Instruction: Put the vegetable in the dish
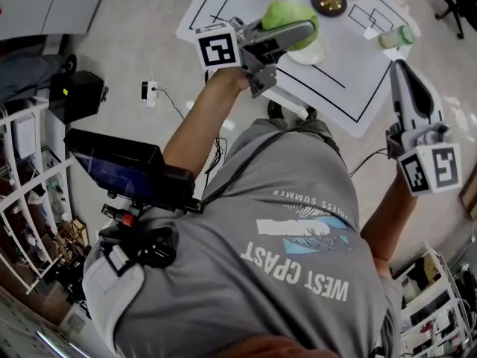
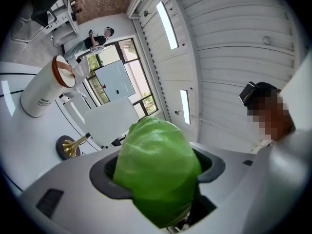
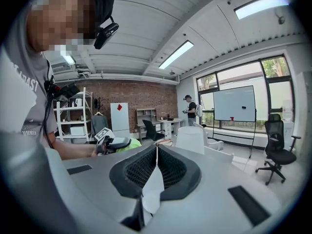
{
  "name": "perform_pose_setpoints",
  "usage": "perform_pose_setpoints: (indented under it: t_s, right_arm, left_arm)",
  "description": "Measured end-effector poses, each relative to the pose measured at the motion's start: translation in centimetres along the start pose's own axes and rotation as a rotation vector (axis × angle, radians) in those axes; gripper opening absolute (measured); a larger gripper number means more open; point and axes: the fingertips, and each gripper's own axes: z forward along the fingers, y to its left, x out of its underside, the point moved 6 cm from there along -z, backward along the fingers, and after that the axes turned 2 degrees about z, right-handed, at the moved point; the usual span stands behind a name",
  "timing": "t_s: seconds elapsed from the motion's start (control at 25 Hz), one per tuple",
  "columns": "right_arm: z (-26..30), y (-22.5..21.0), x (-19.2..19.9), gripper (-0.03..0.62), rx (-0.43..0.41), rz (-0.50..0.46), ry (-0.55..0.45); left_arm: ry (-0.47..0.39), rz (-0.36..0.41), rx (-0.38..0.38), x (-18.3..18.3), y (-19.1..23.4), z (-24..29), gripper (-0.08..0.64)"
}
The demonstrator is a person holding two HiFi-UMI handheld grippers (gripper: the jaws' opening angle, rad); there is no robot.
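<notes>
White table [image 1: 344, 74] carries a dish [image 1: 313, 54], a brass stand [image 1: 328, 2] and a bottle [image 1: 396, 36].

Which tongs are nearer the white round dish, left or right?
Left. The left tongs hold the leafy green vegetable over the white round dish; the right tongs hang shut, off to its right.

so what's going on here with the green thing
A person holds tongs in each hand. The left tongs are clamped on a green cabbage, held in the air roughly over the white dish on the table; it is not set down yet. The right tongs are shut and empty, off to the side of the table.
</notes>
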Motion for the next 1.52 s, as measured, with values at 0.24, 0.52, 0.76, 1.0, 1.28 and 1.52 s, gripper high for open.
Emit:
perform_pose_setpoints:
  t_s: [0.24,0.52,0.76,1.0,1.28,1.52]
  right_arm:
    - [0.9,-0.9,0.3,0.008,0.008,0.018,0.017]
    - [1.3,-2.0,1.8,0.008,0.016,0.041,0.05]
    - [1.5,-2.7,3.1,0.008,0.034,0.066,0.081]
    - [1.4,-3.2,4.3,0.008,0.057,0.085,0.113]
    - [1.5,-3.7,5.3,0.008,0.077,0.1,0.151]
    - [1.7,-4.2,5.6,0.008,0.086,0.101,0.184]
  left_arm:
    - [0.113,-0.007,-0.101,1.6,3.4,0.1,0.334]
    - [0.2,-0.06,-0.173,3.9,8.7,-0.2,0.333]
    - [0.318,-0.097,-0.216,6.0,13.0,0.0,0.331]
    - [0.511,-0.125,-0.24,9.1,17.3,0.7,0.331]
    - [0.837,-0.092,-0.231,12.8,21.1,2.2,0.319]
    - [1.139,-0.051,-0.208,15.3,22.9,3.1,0.307]
